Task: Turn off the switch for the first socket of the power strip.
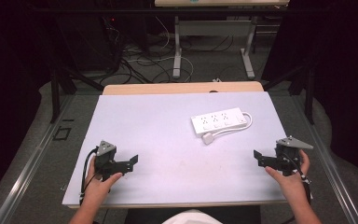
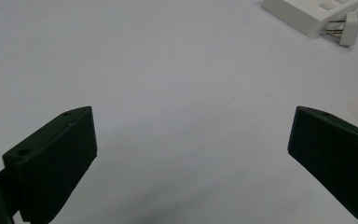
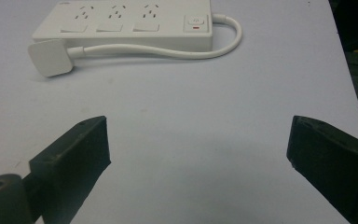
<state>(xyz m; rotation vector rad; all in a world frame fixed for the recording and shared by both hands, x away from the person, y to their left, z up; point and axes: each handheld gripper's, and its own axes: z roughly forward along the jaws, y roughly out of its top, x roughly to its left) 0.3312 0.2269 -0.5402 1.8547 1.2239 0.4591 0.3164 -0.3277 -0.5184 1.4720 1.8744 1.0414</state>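
A white power strip [image 1: 218, 121] lies on the pale table top [image 1: 168, 140], right of centre, with its short white cable [image 1: 233, 129] looped back along its front and the flat plug [image 1: 208, 138] resting beside it. The right gripper view shows the strip [image 3: 121, 23], its three sockets, a switch with a red mark [image 3: 195, 22] and the plug [image 3: 50, 57]. My left gripper [image 1: 133, 163] rests near the front left, open and empty [image 2: 193, 140]. My right gripper [image 1: 258, 158] sits at the front right, open and empty [image 3: 198, 144]. The strip's corner [image 2: 303, 14] and plug [image 2: 349, 28] appear far off.
The table's wooden far edge [image 1: 182, 87] borders the pale sheet. Beyond it are a floor with tangled cables [image 1: 140, 65] and the legs of another table [image 1: 177, 51]. Metal rails [image 1: 32, 158] run along both sides of the table.
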